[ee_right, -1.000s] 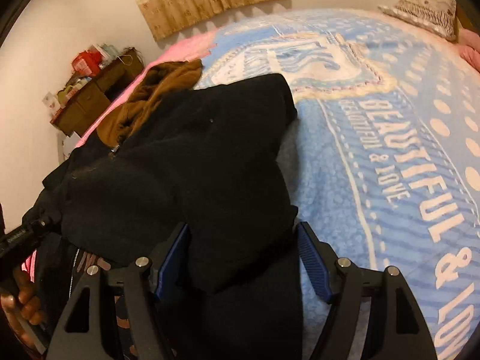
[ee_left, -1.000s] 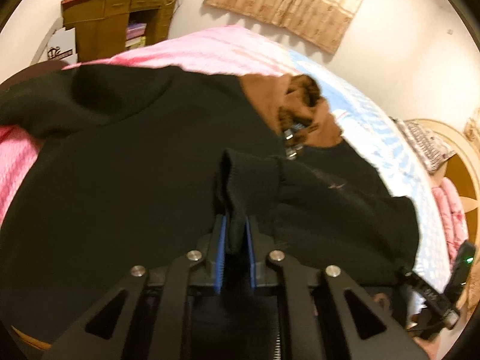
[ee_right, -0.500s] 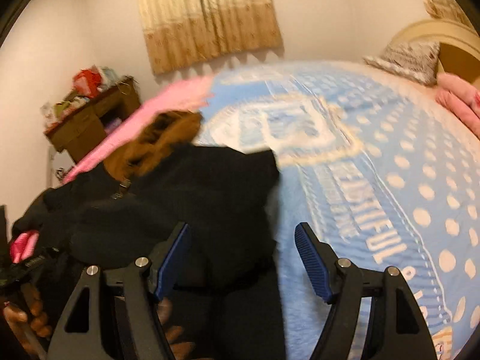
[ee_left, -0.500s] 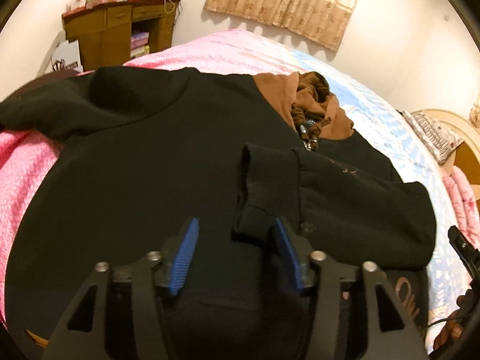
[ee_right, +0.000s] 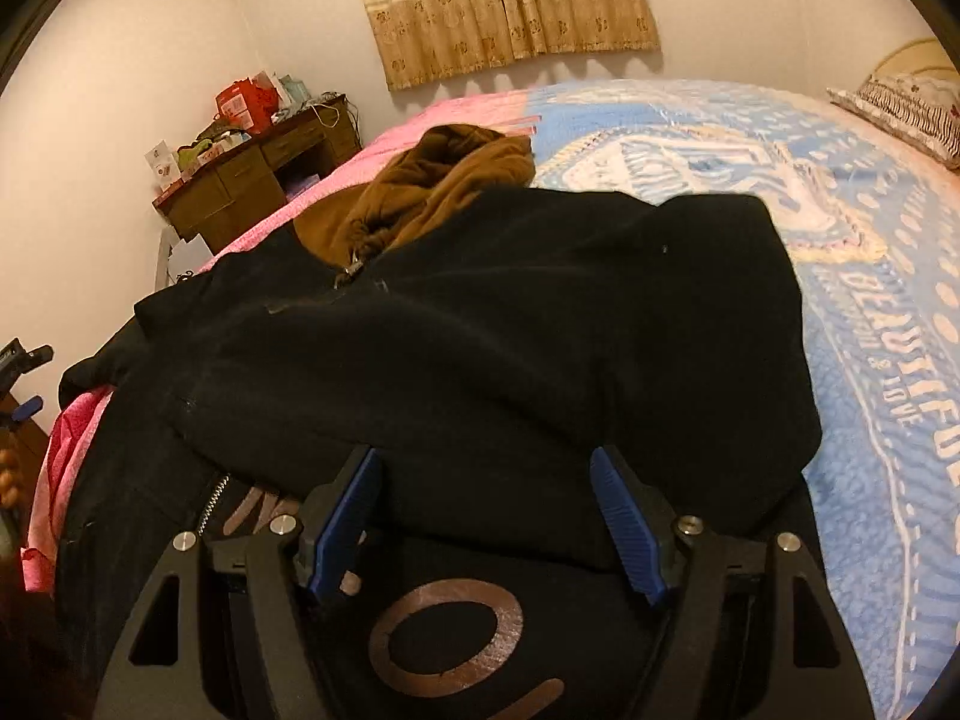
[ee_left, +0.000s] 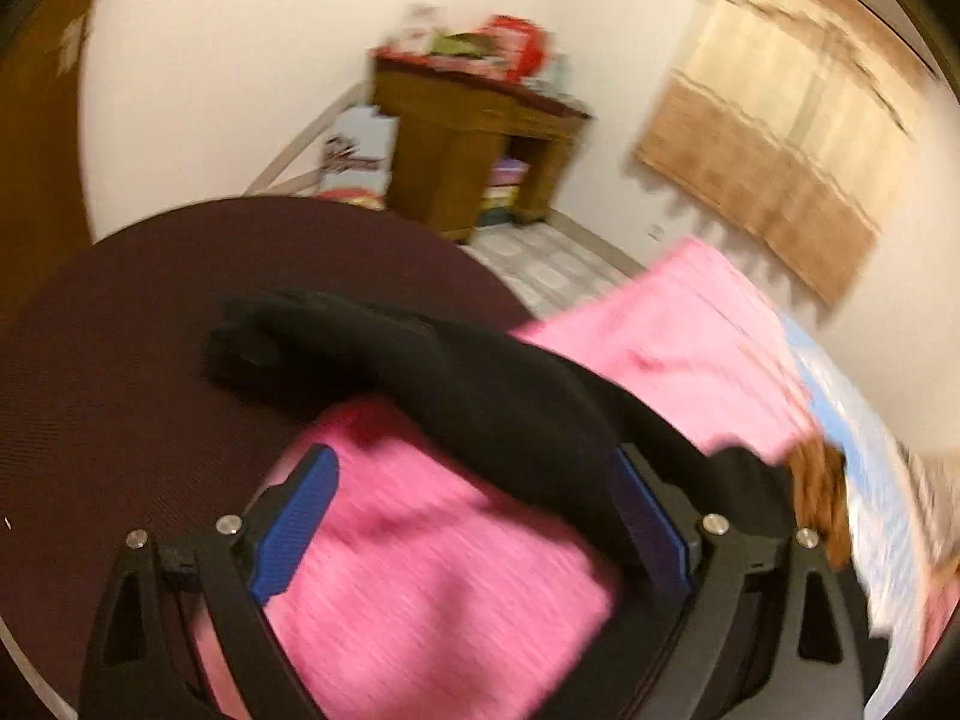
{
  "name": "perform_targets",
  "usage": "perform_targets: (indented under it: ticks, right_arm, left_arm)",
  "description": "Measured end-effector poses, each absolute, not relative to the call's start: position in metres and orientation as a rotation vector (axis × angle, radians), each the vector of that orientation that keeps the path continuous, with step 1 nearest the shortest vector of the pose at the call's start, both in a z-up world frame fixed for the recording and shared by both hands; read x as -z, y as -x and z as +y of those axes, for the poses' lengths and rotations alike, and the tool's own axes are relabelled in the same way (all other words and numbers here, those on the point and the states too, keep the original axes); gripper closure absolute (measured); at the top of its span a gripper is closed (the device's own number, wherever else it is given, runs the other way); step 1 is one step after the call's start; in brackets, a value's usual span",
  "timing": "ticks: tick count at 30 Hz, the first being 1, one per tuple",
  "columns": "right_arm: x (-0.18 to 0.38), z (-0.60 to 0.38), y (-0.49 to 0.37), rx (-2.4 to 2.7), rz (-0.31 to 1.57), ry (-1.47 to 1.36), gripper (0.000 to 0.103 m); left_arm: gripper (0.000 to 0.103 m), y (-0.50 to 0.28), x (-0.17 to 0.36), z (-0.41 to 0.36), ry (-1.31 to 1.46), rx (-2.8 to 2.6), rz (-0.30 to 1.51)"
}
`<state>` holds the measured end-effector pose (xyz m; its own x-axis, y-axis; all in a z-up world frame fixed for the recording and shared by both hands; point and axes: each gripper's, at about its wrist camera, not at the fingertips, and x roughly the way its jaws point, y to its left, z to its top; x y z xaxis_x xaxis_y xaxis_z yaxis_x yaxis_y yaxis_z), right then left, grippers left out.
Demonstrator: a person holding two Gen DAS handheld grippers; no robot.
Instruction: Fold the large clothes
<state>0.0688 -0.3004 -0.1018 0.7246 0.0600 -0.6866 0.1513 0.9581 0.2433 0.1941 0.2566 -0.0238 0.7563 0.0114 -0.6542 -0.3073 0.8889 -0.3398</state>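
Hoodie (ee_right: 480, 348) on bed (ee_right: 870, 312) — desk (ee_right: 252, 186) behind

A home bedroom: blanket-covered bed (ee_right: 870, 312), pillow (ee_right: 900, 108), curtained window (ee_right: 504, 6), cluttered wooden desk (ee_right: 252, 180).

Dim warm light, left view blurred (fisheye)

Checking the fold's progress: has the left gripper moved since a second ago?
Yes. The left gripper let go of the cuff and swung left, away from the brown hood; the wooden desk, formerly at upper left, now sits centre, and the unfolded sleeve lies ahead.
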Motion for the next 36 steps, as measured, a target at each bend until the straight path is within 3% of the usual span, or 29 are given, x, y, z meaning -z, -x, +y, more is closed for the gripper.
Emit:
perform_targets:
  ticks: [5, 11, 14, 16, 17, 22, 28, 32, 36]
  right_arm:
    - [0.103, -0.299, -0.073, 0.049, 0.764, -0.284, 0.027]
    - [0.103, -0.298, -0.075, 0.043, 0.761, -0.286, 0.025]
    - [0.103, -0.299, -0.073, 0.033, 0.754, -0.298, 0.024]
    - [0.103, -0.301, -0.072, 0.027, 0.750, -0.307, 0.024]
    - [0.103, -0.302, -0.072, 0.024, 0.747, -0.312, 0.024]
    - [0.104, -0.306, -0.070, 0.011, 0.734, -0.337, 0.024]
    - [0.104, -0.309, -0.067, 0.000, 0.724, -0.355, 0.024]
    - [0.104, -0.310, -0.066, -0.006, 0.720, -0.365, 0.024]
    - [0.105, -0.312, -0.065, -0.010, 0.716, -0.372, 0.024]
  left_arm:
    - [0.010, -0.230, 0.044, 0.316, 0.703, -0.250, 0.723]
    - [0.014, -0.269, 0.077, 0.325, 0.880, -0.236, 0.807]
    - [0.039, -0.276, 0.090, 0.321, 0.864, -0.260, 0.842]
    - [0.069, -0.278, 0.097, 0.320, 0.867, -0.238, 0.852]
    - [0.090, -0.277, 0.099, 0.316, 0.878, -0.190, 0.840]
    - [0.091, -0.273, 0.049, 0.282, 0.664, -0.198, 0.718]
    - [0.091, -0.212, -0.062, 0.120, 0.215, 0.097, 0.434]
    - [0.091, -0.156, -0.055, -0.005, -0.046, 0.263, 0.425]
    - [0.073, -0.121, 0.007, -0.113, -0.177, 0.411, 0.541]
